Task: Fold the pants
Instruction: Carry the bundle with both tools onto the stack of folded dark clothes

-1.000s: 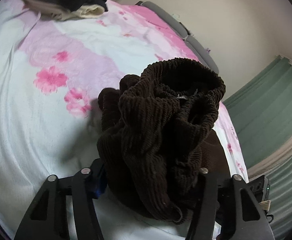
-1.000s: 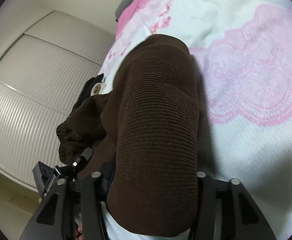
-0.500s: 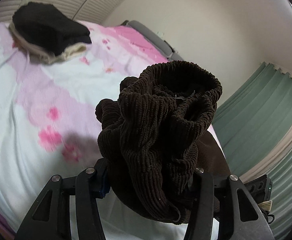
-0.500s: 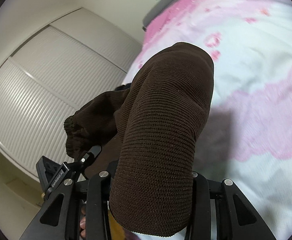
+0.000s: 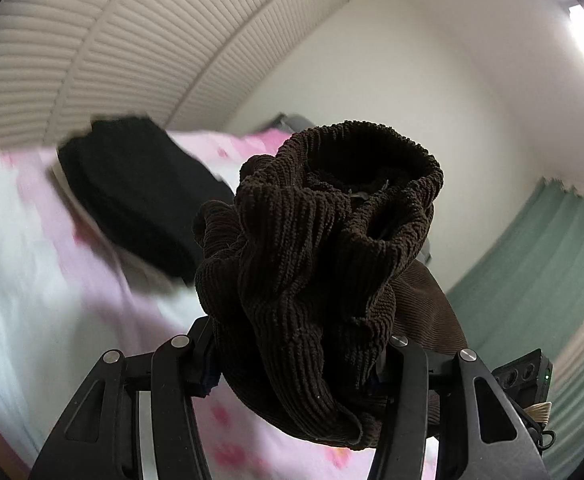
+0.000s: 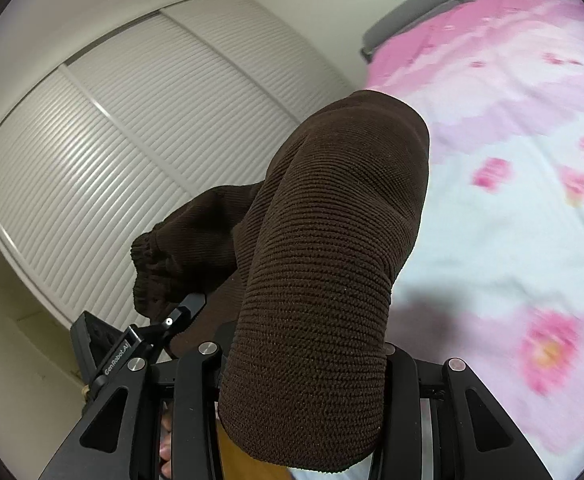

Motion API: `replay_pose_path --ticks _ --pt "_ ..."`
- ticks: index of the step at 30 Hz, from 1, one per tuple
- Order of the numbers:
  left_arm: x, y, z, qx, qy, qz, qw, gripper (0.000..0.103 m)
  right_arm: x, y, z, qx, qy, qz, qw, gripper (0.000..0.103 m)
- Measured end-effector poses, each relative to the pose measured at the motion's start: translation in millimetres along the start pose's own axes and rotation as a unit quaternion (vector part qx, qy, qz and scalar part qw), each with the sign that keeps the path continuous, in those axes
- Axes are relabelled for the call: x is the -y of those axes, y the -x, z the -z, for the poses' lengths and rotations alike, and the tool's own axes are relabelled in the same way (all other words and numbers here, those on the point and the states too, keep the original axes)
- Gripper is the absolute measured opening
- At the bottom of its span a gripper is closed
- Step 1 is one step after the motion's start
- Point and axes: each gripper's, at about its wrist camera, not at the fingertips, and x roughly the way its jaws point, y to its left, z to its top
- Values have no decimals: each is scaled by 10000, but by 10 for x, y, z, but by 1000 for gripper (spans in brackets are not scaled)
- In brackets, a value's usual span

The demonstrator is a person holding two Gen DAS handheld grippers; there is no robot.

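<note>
Both tongs (image 5: 292, 344) (image 6: 299, 354) clamp brown pants (image 5: 315, 240), seemingly above the bed (image 6: 511, 208).

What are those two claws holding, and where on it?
Both grip the brown corduroy pants: the left gripper on a bunched, gathered end, the right gripper on a smooth fold.

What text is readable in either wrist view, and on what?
"GenRobot.AI": white lettering on the black bracket of the left gripper, seen at the lower left of the right wrist view.
No other text: nothing legible on the brown corduroy pants, the floral bedsheet or the right gripper.
</note>
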Motion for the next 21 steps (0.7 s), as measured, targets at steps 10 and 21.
replay_pose_path --ticks 10,21 --pt "-809 -576 -1618 318 -241 -247 9989 53 -595 -1611 -667 15 277 -449 9986 39" --pt "-1927 -1570 -1557 -166 -49 -1076 9940 58 15 -2935 -536 -639 -62 -16 9979 40"
